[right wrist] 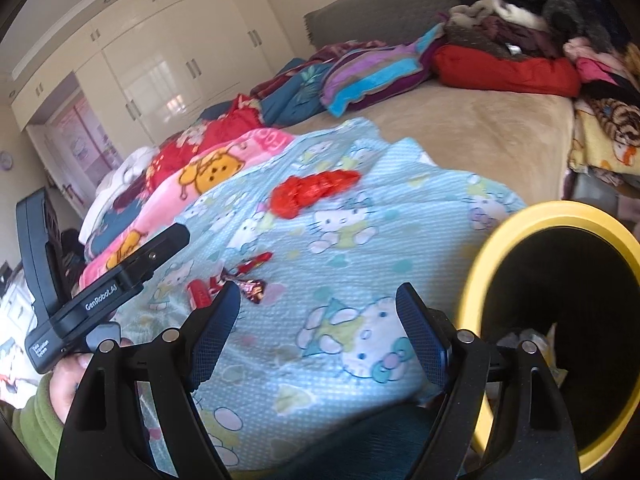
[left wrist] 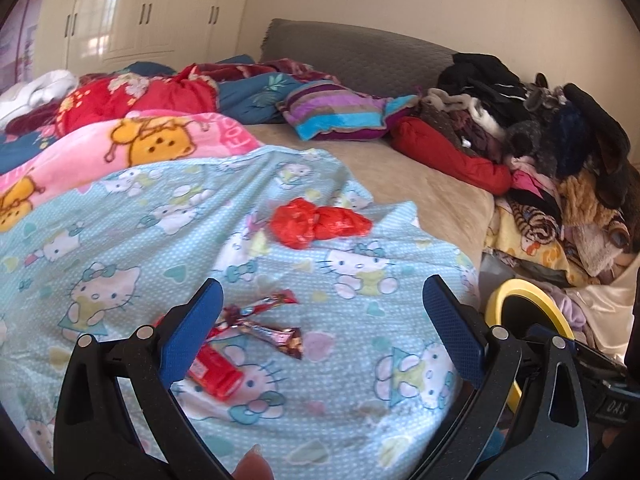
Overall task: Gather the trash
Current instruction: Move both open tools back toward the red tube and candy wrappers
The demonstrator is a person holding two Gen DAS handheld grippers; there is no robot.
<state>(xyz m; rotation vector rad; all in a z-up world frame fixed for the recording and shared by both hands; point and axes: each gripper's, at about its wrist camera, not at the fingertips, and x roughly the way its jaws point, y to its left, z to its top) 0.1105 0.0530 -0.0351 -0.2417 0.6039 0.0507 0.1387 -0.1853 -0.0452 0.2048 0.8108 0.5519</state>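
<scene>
Trash lies scattered on the bed, all of it on the pale blue cat-print blanket. Yellow-rimmed bin sits off the bed's near edge on the right side, mouth tilted toward the right camera, some pale scraps visible inside (contents otherwise dark). Largest piece: crumpled red plastic bag, mid-blanket, well apart from both tools. Nearer: red flat packet, partly hidden behind the left tool's left finger. Smallest: two foil candy wrappers, crossed, twisted ends, shiny red-brown, touching or just beside the packet.

Left tongs spread wide, holding nothing, hovering low over the blanket with the wrappers between the fingers' line of sight. Right tongs likewise spread and empty, beside the bin rim.

Step in hand, by my reading: lining up a pick on the near wrapper cluster with the left tool. Next move calls for lowering onto thin foil without pinching blanket, closing, then carrying right to the bin. Bag likely last.
</scene>
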